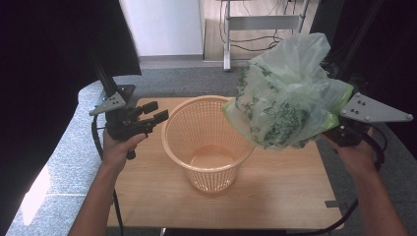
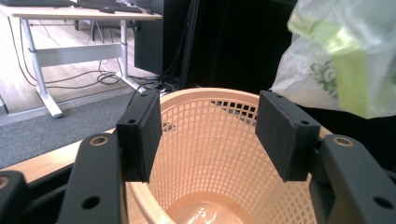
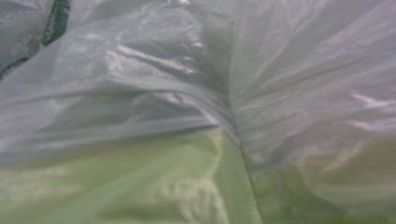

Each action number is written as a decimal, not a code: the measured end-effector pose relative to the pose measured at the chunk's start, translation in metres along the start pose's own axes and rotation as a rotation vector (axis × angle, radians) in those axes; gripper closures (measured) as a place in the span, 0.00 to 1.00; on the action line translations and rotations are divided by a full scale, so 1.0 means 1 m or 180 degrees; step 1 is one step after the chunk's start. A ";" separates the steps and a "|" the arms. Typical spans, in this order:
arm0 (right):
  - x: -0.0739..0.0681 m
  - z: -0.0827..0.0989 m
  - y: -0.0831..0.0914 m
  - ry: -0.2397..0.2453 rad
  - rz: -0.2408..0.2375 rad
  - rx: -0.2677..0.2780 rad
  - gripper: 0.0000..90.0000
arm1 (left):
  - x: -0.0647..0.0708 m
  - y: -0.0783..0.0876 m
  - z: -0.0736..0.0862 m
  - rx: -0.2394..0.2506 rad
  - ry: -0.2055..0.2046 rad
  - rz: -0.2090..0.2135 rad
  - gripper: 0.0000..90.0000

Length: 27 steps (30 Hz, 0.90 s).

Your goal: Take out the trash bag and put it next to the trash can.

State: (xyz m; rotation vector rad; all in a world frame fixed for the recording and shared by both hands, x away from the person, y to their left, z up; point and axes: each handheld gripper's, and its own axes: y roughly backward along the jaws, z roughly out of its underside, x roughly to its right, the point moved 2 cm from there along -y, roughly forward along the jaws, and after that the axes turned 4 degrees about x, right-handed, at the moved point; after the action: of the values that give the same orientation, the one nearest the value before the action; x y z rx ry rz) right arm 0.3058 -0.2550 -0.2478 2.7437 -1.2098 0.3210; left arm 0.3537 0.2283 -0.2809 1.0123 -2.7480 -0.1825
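At the right of the high view, the right gripper (image 1: 330, 129) is holding a pale green plastic bag (image 1: 287, 93) clamped in its jaws, above the far right rim of the orange mesh basket (image 1: 209, 147) at centre frame. The left gripper (image 1: 153, 116) is waiting at the left, jaws apart and empty. The bag is being brought over; next, I'd say, it needs spreading across the rim.

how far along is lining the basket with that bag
Done: the right gripper has the green plastic bag lifted off the table, beside the orange basket. In hand: bringing it over the rim. Left: the basket is unlined, and the left gripper waits open beside it.
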 end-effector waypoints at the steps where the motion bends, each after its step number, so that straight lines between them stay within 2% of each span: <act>1: 0.003 0.005 0.003 -0.0023 0.0034 -0.0027 0.98 | 0.000 0.000 0.000 -0.0005 -0.0001 0.0000 0.45; 6: 0.015 0.035 0.012 -0.0141 0.0167 -0.0140 0.98 | -0.002 0.000 0.001 -0.0021 0.0005 -0.0021 0.45; 12: 0.020 0.071 0.015 -0.0256 0.0249 -0.0297 0.98 | -0.004 0.001 0.004 -0.0053 0.0016 -0.0039 0.45; 18: 0.015 0.106 0.009 -0.0291 0.0256 -0.0514 0.98 | -0.006 0.002 0.008 -0.0067 0.0027 -0.0054 0.45; 27: 0.000 0.160 -0.010 -0.0520 0.0154 -0.0692 0.98 | -0.009 0.004 0.015 -0.0097 0.0050 -0.0074 0.45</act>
State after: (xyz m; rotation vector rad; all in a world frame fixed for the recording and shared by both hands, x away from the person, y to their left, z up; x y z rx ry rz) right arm 0.3363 -0.2804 -0.4026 2.5970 -1.2673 -0.0309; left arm 0.3545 0.2375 -0.2959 1.0338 -2.7118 -0.2182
